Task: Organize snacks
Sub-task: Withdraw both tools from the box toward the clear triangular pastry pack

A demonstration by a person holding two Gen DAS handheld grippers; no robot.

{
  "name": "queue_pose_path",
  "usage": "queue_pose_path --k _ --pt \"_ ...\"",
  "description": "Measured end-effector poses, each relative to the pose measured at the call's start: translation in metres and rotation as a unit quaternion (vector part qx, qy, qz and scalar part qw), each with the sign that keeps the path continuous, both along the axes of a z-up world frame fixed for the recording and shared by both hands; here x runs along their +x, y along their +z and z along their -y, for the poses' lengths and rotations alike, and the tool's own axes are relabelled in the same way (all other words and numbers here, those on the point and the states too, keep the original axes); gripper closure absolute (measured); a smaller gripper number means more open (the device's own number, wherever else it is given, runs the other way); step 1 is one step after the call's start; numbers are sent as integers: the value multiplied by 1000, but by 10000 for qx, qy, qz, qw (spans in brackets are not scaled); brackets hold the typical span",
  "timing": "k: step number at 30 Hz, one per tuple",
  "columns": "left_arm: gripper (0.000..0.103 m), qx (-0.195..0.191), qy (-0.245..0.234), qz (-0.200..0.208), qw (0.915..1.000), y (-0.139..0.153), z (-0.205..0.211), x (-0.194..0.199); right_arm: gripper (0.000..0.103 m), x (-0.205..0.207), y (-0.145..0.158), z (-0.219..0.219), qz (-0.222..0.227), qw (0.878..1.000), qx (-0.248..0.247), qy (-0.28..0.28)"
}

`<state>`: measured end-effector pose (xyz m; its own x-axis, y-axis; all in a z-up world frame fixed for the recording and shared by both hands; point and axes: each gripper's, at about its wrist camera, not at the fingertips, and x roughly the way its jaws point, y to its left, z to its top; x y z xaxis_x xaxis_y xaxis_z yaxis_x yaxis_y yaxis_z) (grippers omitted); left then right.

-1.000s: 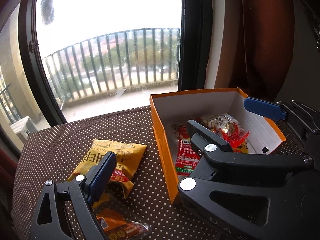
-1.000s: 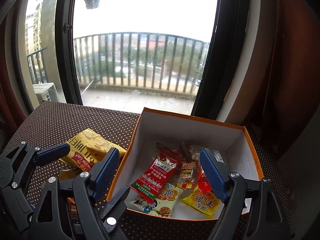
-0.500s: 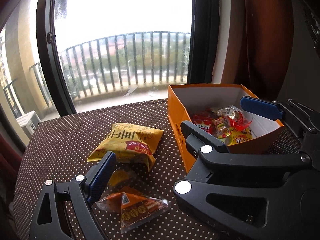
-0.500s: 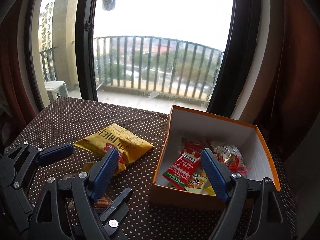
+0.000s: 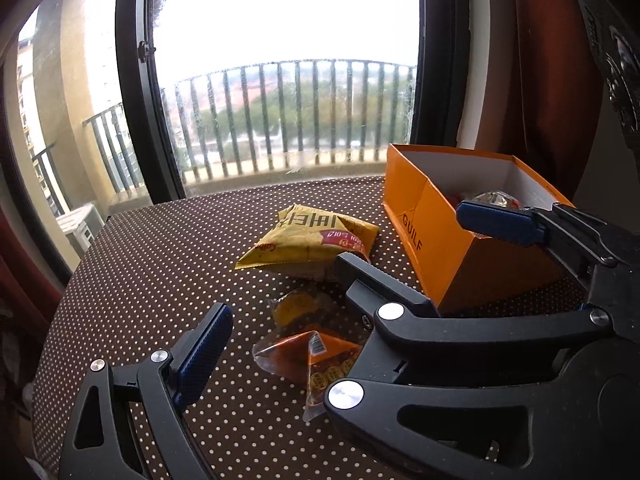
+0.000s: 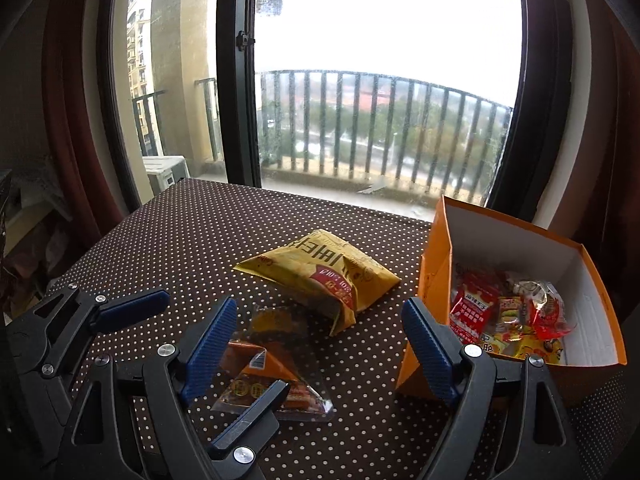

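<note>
A yellow snack bag (image 5: pixel 312 240) (image 6: pixel 324 276) lies on the dotted tablecloth, left of an orange box (image 5: pixel 440 248) (image 6: pixel 436 256). Several red and yellow packets (image 6: pixel 500 320) fill the box. Nearer to me lie a triangular orange packet in clear wrap (image 5: pixel 316 356) (image 6: pixel 264 380) and a small dark-yellow packet (image 5: pixel 300 308) (image 6: pixel 276 320). My left gripper (image 5: pixel 320 320) is open above these small packets; its right finger is hidden behind the right gripper's frame. My right gripper (image 6: pixel 318 308) is open and holds nothing, its right finger by the box's near corner.
The brown dotted table (image 6: pixel 192 240) runs to a tall window with a balcony railing (image 6: pixel 380 136) behind. Dark red curtains (image 5: pixel 540 80) hang right of the box. The table's left edge (image 5: pixel 68 280) drops off near clutter on the floor.
Both grippers have drawn back and left from over the box and sunk lower. The box now sits at the right of both views, and the two small packets have come fully into sight.
</note>
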<state>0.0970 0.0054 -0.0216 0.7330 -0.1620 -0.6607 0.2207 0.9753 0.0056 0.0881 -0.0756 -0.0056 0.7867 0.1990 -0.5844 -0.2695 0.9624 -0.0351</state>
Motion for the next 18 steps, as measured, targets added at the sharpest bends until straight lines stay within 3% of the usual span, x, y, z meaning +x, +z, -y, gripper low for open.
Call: queue_pose_path --k 13,18 --pt "8 17 202 -315 9993 -44 -22 0 17 0 -41 -19 -169 9992 45 362" --pt "8 -116 350 -583 9976 -63 -31 12 17 12 -58 -19 -468 9982 129 354"
